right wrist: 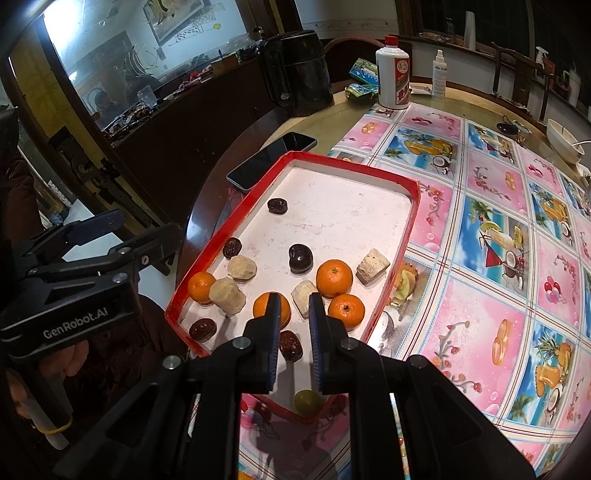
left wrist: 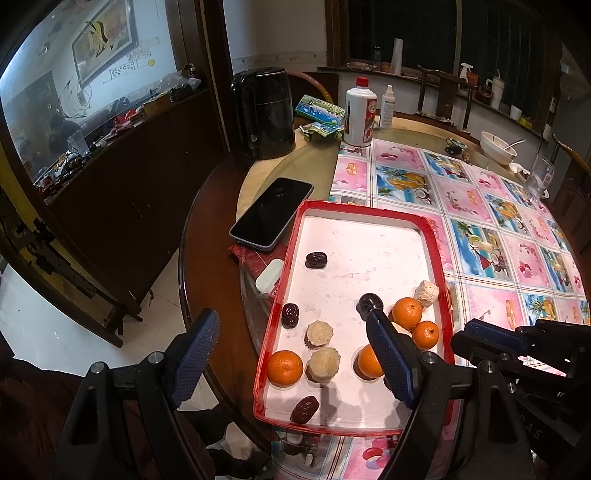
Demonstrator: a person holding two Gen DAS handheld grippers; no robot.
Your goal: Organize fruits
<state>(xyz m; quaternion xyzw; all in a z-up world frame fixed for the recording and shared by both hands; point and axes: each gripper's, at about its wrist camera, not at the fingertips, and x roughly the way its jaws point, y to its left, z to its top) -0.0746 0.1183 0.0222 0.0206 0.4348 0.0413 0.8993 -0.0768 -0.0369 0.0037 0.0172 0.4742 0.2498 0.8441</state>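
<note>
Oranges (right wrist: 334, 278) and dark dates (right wrist: 301, 258) in red tray (left wrist: 436, 236); left claw (left wrist: 291, 354) wide open, right claw (right wrist: 293, 310) a bit open, empty.

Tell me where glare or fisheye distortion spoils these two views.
Left wrist view: the white floor of the red-rimmed tray is slightly overexposed; the room's edges bow. Right wrist view: strong glare on the glass cabinet panel at top left; the table curves.

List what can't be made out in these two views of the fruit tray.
- Left wrist view: left gripper finger covers part of one orange.
- Right wrist view: right gripper fingers hide the tray near edge; green fruit unidentifiable.
- Bottle label too small.
</note>
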